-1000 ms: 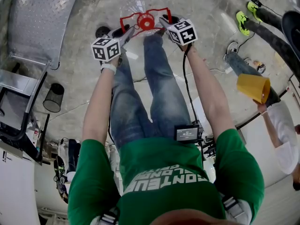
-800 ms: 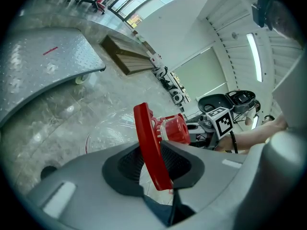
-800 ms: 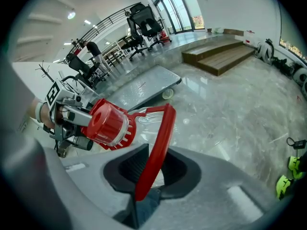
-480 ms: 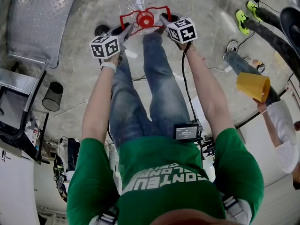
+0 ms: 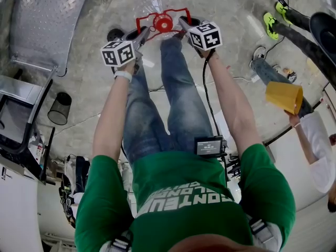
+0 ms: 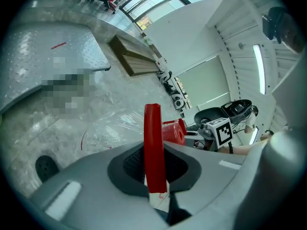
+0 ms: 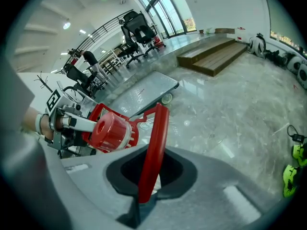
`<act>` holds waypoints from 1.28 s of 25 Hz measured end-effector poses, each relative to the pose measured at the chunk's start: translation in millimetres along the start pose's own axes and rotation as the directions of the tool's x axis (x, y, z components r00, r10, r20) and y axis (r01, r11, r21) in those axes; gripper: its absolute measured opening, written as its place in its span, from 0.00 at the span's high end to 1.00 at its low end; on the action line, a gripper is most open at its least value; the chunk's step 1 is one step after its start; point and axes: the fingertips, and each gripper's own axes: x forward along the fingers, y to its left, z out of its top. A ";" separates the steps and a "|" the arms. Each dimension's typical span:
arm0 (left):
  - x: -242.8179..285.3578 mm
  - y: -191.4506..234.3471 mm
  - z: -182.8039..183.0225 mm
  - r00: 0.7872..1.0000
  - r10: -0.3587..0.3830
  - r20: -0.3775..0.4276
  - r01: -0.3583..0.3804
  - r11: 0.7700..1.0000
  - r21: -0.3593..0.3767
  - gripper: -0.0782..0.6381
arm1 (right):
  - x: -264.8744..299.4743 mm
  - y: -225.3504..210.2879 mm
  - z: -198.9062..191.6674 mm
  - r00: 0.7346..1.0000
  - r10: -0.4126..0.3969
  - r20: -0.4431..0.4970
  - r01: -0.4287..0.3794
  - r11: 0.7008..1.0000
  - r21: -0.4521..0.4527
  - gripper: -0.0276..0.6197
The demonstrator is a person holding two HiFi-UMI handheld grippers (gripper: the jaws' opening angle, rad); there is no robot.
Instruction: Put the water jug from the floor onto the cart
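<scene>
A clear water jug (image 5: pixel 151 4) with a red cap (image 5: pixel 164 22) and a red handle frame stands on the floor in front of the person's feet. My left gripper (image 5: pixel 142 32) grips the handle's left side, and the red bar (image 6: pixel 153 147) runs between its jaws as they close. My right gripper (image 5: pixel 182 23) grips the right side, its jaws also closing, with the red bar (image 7: pixel 154 147) pinched between them. The cap (image 7: pixel 111 131) and my left gripper (image 7: pixel 67 123) show in the right gripper view. The cart (image 5: pixel 42 20), a low metal platform, lies to the left.
A black mesh bin (image 5: pixel 60 108) stands on the floor at the left. Another person holding a yellow object (image 5: pixel 284 97) is at the right, near green shoes (image 5: pixel 271 24) and cables. Wooden steps (image 7: pixel 216 56) and office chairs (image 7: pixel 136 30) stand farther off.
Both grippers stay at the jug's red handle and shift only slightly. The jug has not moved.
</scene>
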 end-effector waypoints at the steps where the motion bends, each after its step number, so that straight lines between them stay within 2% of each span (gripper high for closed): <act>1: -1.2 -3.3 2.9 1.000 -0.006 0.002 0.006 1.000 0.003 0.82 | -3.0 0.9 2.8 1.000 0.003 0.003 -0.003 1.000 -0.002 0.94; 6: -15.6 -29.9 19.5 0.999 -0.032 0.008 0.032 0.999 0.017 0.82 | -30.8 12.6 21.6 1.000 0.020 0.021 -0.020 0.999 -0.029 0.92; 11: -47.7 -74.3 42.2 0.998 -0.056 0.022 0.055 0.998 0.030 0.82 | -81.0 37.5 56.1 0.998 0.047 0.050 -0.044 0.996 -0.074 0.91; 15: -76.8 -122.4 65.3 0.997 -0.071 0.040 0.069 0.996 0.048 0.82 | -132.7 58.9 89.8 0.996 0.049 0.080 -0.039 0.993 -0.115 0.91; 19: -110.6 -182.2 101.2 0.991 -0.105 0.087 0.095 0.989 0.112 0.81 | -194.9 81.2 135.1 0.986 0.042 0.161 -0.017 0.988 -0.154 0.91; 22: -137.6 -223.2 115.9 0.985 -0.133 0.110 0.116 0.983 0.144 0.81 | -238.4 101.5 155.0 0.978 0.038 0.207 -0.003 0.986 -0.165 0.91; 26: -171.4 -263.9 135.9 0.977 -0.180 0.114 0.155 0.968 0.195 0.81 | -283.2 128.2 182.0 0.964 0.018 0.266 0.031 0.983 -0.179 0.91; 32: -200.7 -342.6 184.3 0.954 -0.266 0.141 0.211 0.924 0.318 0.80 | -359.0 140.4 232.9 0.926 0.024 0.377 0.053 0.980 -0.193 0.90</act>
